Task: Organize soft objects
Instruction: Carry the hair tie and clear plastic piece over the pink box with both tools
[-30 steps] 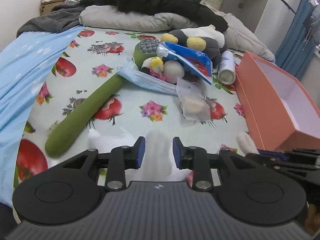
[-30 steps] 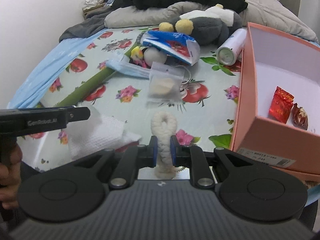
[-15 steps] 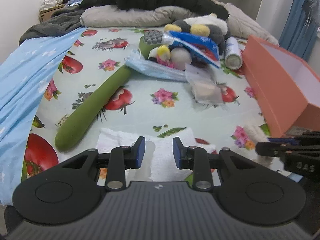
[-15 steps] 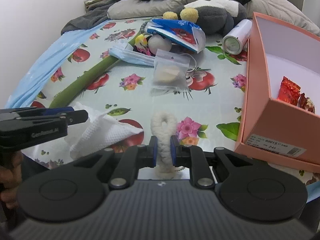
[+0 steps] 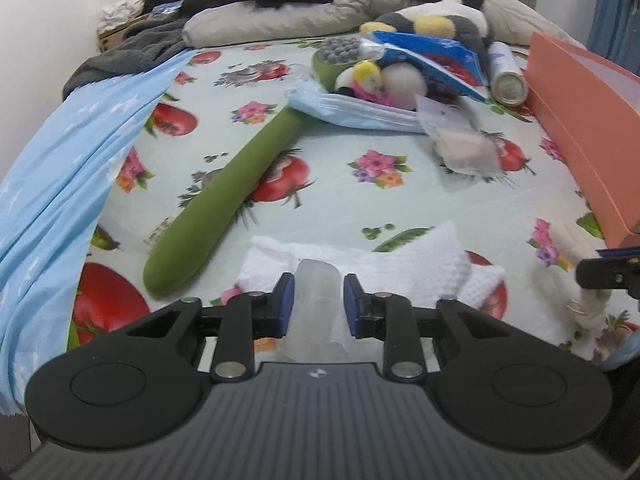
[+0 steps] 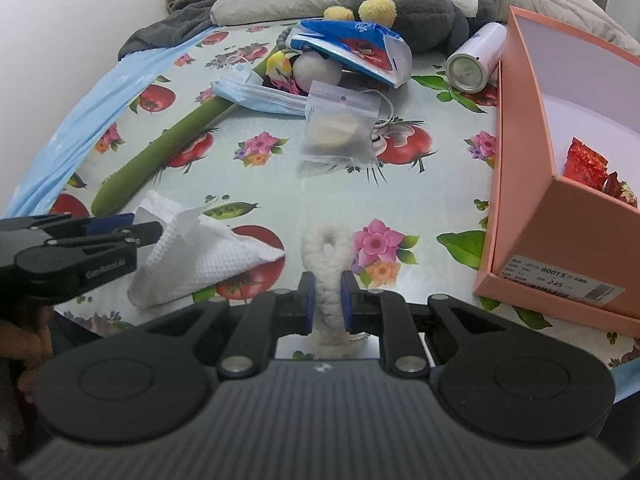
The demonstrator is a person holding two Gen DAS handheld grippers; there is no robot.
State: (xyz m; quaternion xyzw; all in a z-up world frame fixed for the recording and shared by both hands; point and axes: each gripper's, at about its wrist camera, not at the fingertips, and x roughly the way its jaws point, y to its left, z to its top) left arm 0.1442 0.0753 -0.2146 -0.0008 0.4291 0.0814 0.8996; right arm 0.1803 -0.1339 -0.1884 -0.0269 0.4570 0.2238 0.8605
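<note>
White waffle cloth lies crumpled at the near edge of the bed, straight ahead of the left gripper and closer to it than to the other hand. Its long side runs left to right across the line of the fingers, so they meet it broadside. A raised, pale fold stands between them; they are narrowing toward it, but slim gaps show on both sides and the pads do not yet press. From the right wrist view the same cloth peaks up toward the left gripper's tips.

Right gripper is nearly closed on a cream braided cord, which stands lengthwise away from the fingers, its loop at the far end. The salmon box sits just to the right with red packets inside; I would guess either soft piece goes there.

Hard to judge: the fold between the left fingers is blurred and looks almost translucent, so whether it is cloth or a wrapper I cannot tell. The cord's near end is hidden under the gripper body, and the box's far and right walls are cut off.
</note>
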